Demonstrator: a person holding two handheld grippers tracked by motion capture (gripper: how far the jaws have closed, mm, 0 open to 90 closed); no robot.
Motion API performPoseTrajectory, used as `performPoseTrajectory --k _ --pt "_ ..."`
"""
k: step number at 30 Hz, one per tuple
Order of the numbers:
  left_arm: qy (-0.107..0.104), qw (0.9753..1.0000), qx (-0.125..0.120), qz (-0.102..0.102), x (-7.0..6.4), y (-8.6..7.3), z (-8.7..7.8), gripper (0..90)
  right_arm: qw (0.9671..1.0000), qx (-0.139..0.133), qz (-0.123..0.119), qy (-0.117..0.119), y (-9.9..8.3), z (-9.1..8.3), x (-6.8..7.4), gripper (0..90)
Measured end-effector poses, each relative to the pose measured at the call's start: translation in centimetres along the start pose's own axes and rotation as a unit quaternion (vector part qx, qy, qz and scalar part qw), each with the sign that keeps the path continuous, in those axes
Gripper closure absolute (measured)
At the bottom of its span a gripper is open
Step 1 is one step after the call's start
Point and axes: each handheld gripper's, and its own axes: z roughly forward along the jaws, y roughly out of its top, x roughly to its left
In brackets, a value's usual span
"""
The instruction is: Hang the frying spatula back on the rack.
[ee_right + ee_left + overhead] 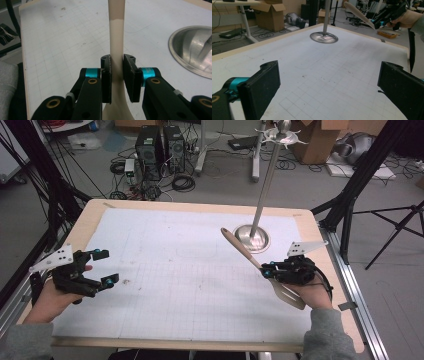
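We have the right gripper [268, 270] clamped on a slotted spatula [260, 267], its two black jaws pressed flat against either side of the beige neck, as the right gripper view [117, 75] makes plain. The grip sits just where the neck begins to widen toward the blade; the wooden handle runs up and away over the table, toward the round steel base of the utensil stand [252, 238], while the slotted blade hangs back over the person's right hand. We judge the spatula light and stiff enough to hold its line, though the blade looks like thin plastic that would flex under a push, and the smooth neck could twist or slide between the pads if it were levered; a hold nearer the handle's middle would balance it better. It is off the white gridded mat [165, 270], carried in the air near the table's right side. Our left gripper [95, 270] hovers well apart over the mat's left edge, jaws spread wide with nothing between them.
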Motion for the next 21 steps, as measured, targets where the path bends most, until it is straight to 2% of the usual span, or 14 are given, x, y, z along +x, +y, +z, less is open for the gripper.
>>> performPoseTrajectory --k 10,13,15,21 --pt "-0.002 0.9999 0.015 -0.007 0.1 -0.4 0.2 4.9 1.0000 -0.004 -0.008 0.003 0.3 -1.9 -0.7 78.1" --pt "-0.009 0.9998 0.012 -0.013 0.1 -0.4 0.4 4.8 0.9999 -0.008 -0.014 0.005 0.3 -2.5 -1.0 78.1" --pt "-0.008 0.9999 0.012 -0.007 -0.1 -0.2 0.4 4.9 0.9997 -0.008 -0.018 0.012 0.1 -2.9 -1.3 78.1" --pt "-0.009 0.9999 0.010 -0.004 -0.2 0.0 0.4 4.9 0.9998 -0.012 -0.015 0.008 -0.4 -3.8 -1.8 78.1"
